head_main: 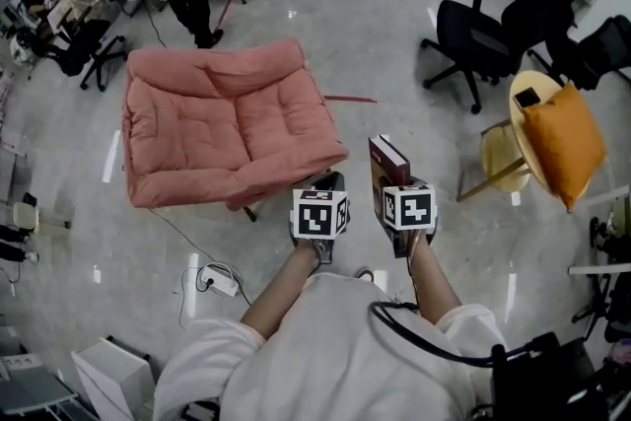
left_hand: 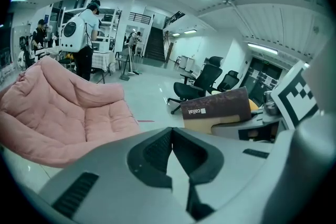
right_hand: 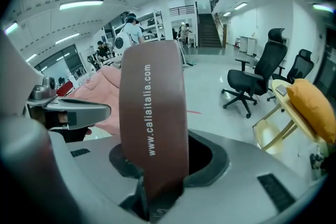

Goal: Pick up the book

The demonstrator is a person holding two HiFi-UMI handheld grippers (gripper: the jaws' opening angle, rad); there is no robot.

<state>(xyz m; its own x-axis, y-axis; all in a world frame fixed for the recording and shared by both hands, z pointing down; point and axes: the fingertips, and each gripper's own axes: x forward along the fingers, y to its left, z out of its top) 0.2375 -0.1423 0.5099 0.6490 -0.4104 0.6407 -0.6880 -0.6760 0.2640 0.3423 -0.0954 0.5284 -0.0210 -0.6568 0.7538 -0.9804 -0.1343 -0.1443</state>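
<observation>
Brown book is pinched by its lower end in the right claw and stands up above it. The left claw, just beside, is closed on nothing. The squeeze should be kept firm and the book unshaken.

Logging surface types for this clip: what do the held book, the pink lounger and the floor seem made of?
Book: matte dark brown cover with white print, probably cloth or leatherette over board.
Pink lounger: soft padded fabric, shown by quilted seams and folds.
Floor: glossy polished stone or tile, mirroring the lights.
</observation>
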